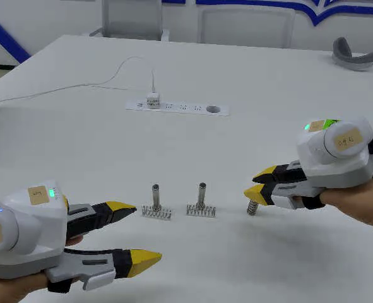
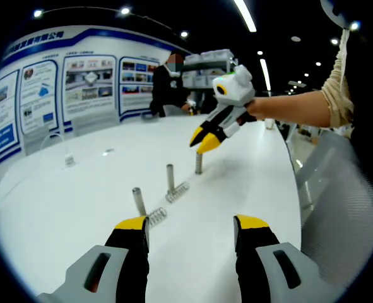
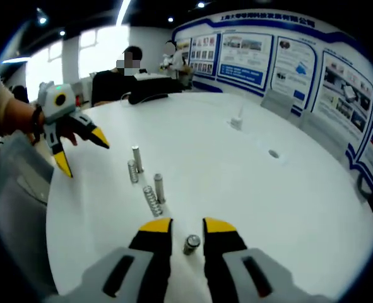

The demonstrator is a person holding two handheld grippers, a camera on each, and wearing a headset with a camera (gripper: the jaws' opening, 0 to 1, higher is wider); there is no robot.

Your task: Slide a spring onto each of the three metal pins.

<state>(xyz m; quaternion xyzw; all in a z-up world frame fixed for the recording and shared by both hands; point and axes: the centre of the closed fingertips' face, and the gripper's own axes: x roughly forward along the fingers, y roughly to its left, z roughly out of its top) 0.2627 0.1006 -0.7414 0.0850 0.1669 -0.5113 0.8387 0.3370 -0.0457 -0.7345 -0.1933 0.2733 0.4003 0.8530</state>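
Three metal pins stand in a row on the white table (image 1: 236, 126). The left pin (image 1: 156, 195) and middle pin (image 1: 202, 193) are bare, each with a loose spring (image 1: 156, 213) (image 1: 201, 211) lying at its base. A spring sits around the right pin (image 1: 253, 207). My right gripper (image 1: 253, 184) hovers just above that pin, jaws slightly apart; in the right gripper view the sprung pin (image 3: 192, 243) stands between the fingertips (image 3: 156, 227) without touching them. My left gripper (image 1: 143, 231) is wide open and holds nothing, near the front left, short of the left pin (image 2: 138, 201).
A white power strip (image 1: 177, 107) with a plug and a cable lies at the middle of the table's far half. A grey curved object (image 1: 356, 57) rests at the far right. Chairs stand behind the table. People are at the room's far side (image 3: 132, 63).
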